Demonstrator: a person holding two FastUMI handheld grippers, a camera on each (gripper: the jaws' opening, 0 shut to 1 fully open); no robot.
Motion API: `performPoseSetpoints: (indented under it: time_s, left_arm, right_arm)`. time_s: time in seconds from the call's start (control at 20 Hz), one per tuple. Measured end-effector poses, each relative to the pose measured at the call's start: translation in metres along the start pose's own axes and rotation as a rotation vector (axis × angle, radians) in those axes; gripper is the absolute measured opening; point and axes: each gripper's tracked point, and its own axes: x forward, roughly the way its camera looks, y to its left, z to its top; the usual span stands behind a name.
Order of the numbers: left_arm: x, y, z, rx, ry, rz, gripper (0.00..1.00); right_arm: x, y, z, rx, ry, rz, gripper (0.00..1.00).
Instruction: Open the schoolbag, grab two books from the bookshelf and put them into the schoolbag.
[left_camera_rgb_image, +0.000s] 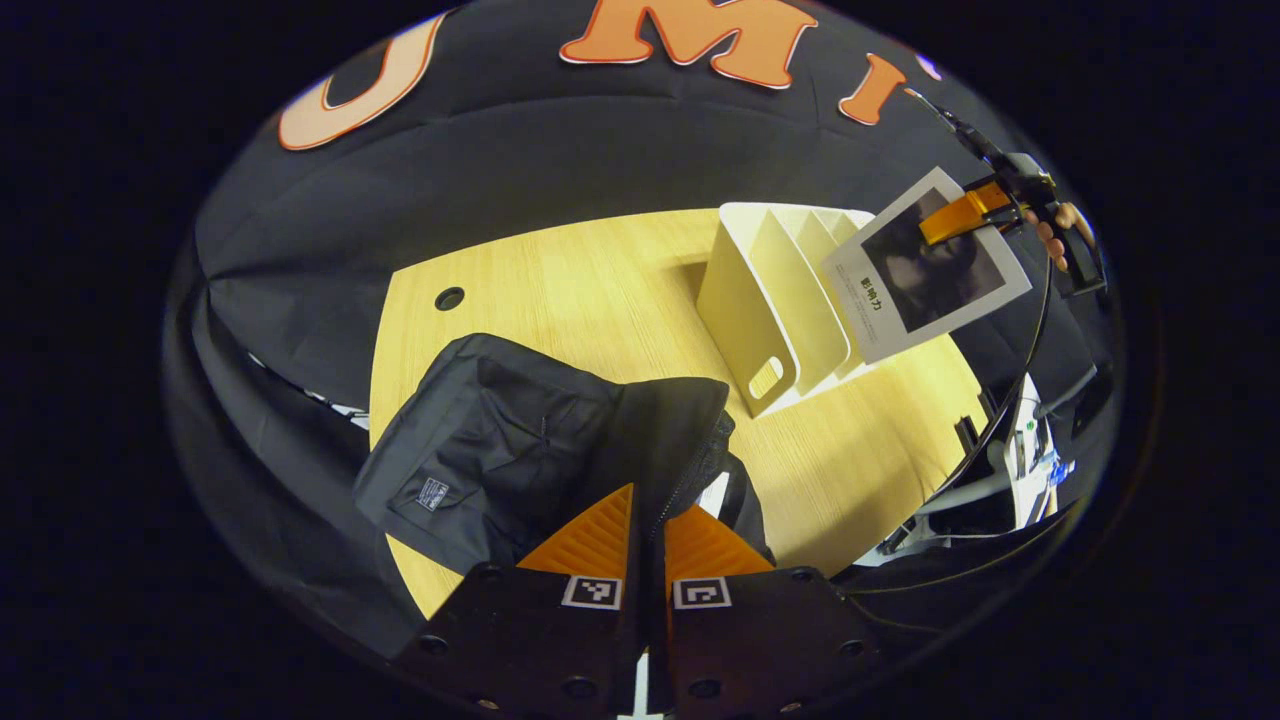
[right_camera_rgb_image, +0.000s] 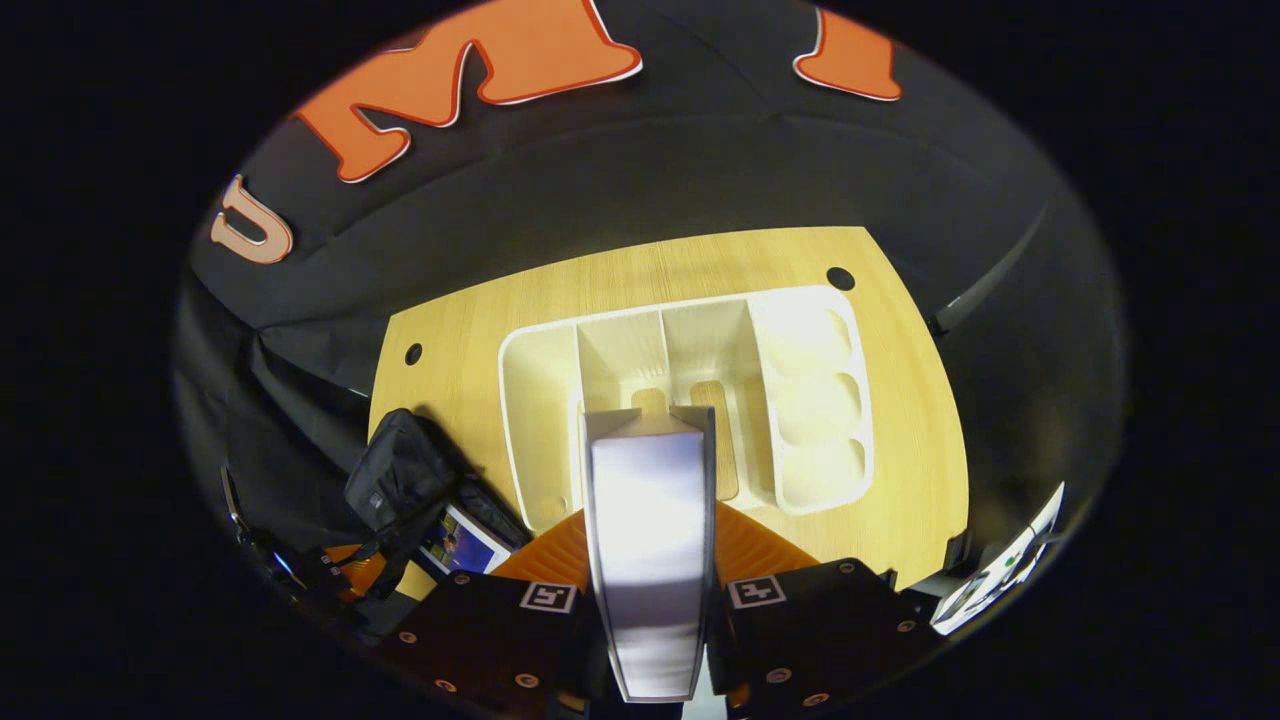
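The black schoolbag (left_camera_rgb_image: 500, 450) lies on the wooden table (left_camera_rgb_image: 560, 270), and my left gripper (left_camera_rgb_image: 650, 510) is shut on the zipper edge of its opening. At the upper right the right gripper (left_camera_rgb_image: 985, 205), held by a hand (left_camera_rgb_image: 1050, 238), grips a white book with a dark cover picture (left_camera_rgb_image: 925, 265), tilted above the white bookshelf (left_camera_rgb_image: 780, 310). In the right gripper view my right gripper (right_camera_rgb_image: 650, 520) is shut on that book (right_camera_rgb_image: 650, 540), seen edge-on over the bookshelf (right_camera_rgb_image: 800, 400). Lower left, the schoolbag (right_camera_rgb_image: 400, 480) shows a blue-covered book (right_camera_rgb_image: 465, 545) in its opening.
The bookshelf's compartments look bare from above. A round cable hole (left_camera_rgb_image: 449, 298) sits in the tabletop near its far left corner. Cables and white equipment (left_camera_rgb_image: 1020, 450) crowd the space beyond the table's right edge. Bare tabletop (left_camera_rgb_image: 860, 450) lies between the bag and the shelf.
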Motion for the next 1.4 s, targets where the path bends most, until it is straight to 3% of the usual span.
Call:
performPoseSetpoints:
  time_s: [0.25, 0.55, 0.95, 1.25, 1.4]
  left_arm:
    - [0.001, 0.003, 0.004, 0.056, 0.005, -0.047, 0.05]
    - [-0.005, 0.008, 0.014, 0.132, 0.002, -0.098, 0.05]
    - [-0.025, 0.015, 0.027, 0.226, -0.034, -0.113, 0.05]
    - [-0.033, 0.009, 0.035, 0.231, -0.058, -0.136, 0.05]
    - [-0.038, 0.006, 0.035, 0.24, -0.077, -0.148, 0.05]
  right_arm:
    - [-0.016, 0.015, -0.054, 0.158, -0.009, 0.055, 0.4]
    - [-0.019, 0.049, -0.117, 0.351, -0.063, 0.171, 0.4]
    - [-0.033, 0.091, -0.176, 0.436, -0.116, 0.304, 0.4]
    - [0.0, 0.169, -0.204, 0.457, -0.063, 0.52, 0.4]
    - [0.03, 0.198, -0.204, 0.483, -0.047, 0.592, 0.4]
